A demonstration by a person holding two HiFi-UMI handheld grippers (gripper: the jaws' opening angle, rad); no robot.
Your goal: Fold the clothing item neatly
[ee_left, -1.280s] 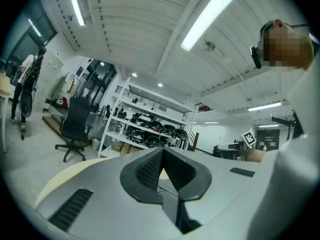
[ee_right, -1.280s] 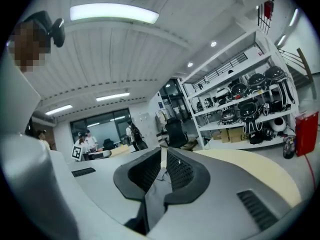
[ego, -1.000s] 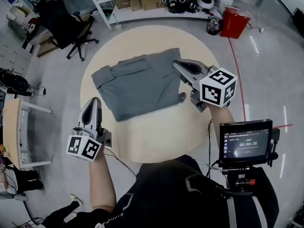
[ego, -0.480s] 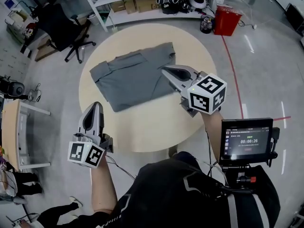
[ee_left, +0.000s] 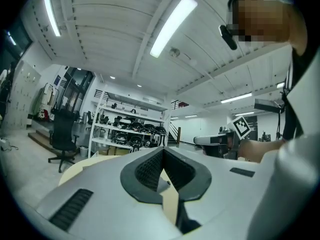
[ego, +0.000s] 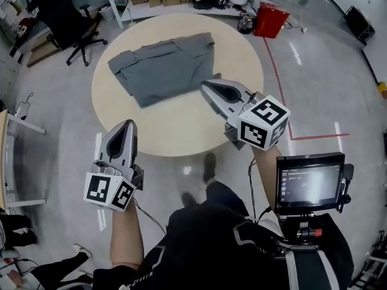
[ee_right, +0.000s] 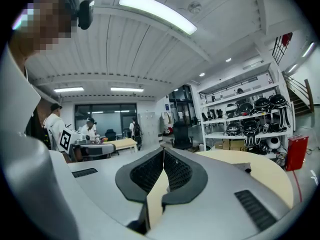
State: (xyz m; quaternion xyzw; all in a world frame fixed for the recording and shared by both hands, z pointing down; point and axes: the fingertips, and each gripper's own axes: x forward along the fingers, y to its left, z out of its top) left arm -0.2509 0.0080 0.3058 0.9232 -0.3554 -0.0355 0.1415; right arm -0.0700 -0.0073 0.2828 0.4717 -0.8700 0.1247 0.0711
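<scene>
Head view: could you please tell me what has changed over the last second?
Both grippers pulled back toward the person: the right gripper left the edge of the grey garment, and the left gripper withdrew too. Nothing was grasped; both stay shut and empty. The garment stays folded on the round table.

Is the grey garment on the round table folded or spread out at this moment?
Folded. The grey garment lies as a compact, layered block on the round table, with stacked edges showing at its left end.
</scene>
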